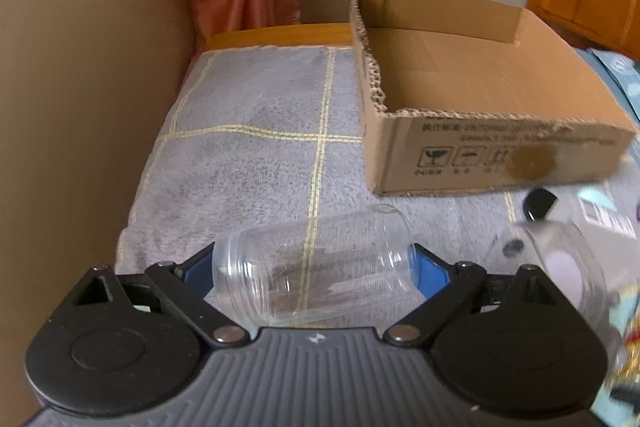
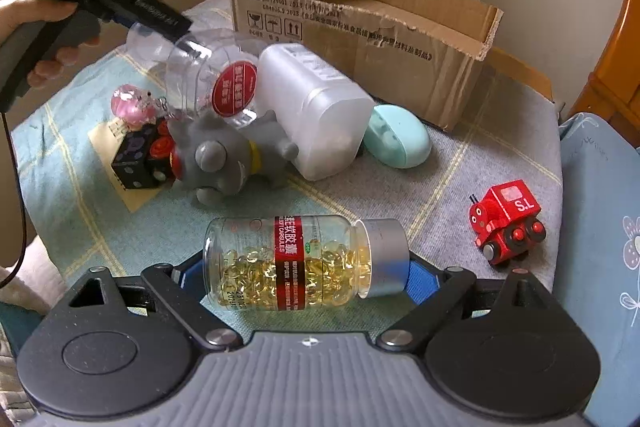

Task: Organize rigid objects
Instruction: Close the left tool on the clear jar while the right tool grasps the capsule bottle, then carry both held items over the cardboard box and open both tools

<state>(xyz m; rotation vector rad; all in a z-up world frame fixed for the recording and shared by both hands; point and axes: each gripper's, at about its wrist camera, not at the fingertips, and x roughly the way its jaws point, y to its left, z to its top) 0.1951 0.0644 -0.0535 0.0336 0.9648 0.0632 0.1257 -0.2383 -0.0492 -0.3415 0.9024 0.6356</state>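
Two gripped jars (image 1: 312,271) (cardboard box (image 1: 480,79) behind)

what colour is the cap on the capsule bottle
Silver-grey cap; the capsule bottle shows best in the right wrist view.

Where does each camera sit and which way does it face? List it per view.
Left wrist: on the left hand-held gripper, facing down over its clear jar toward the cardboard box; only the gripper shows.
Right wrist: on the right hand-held gripper, facing down over a capsule bottle; the person's left hand shows.
Shared: cardboard box, checked cloth.
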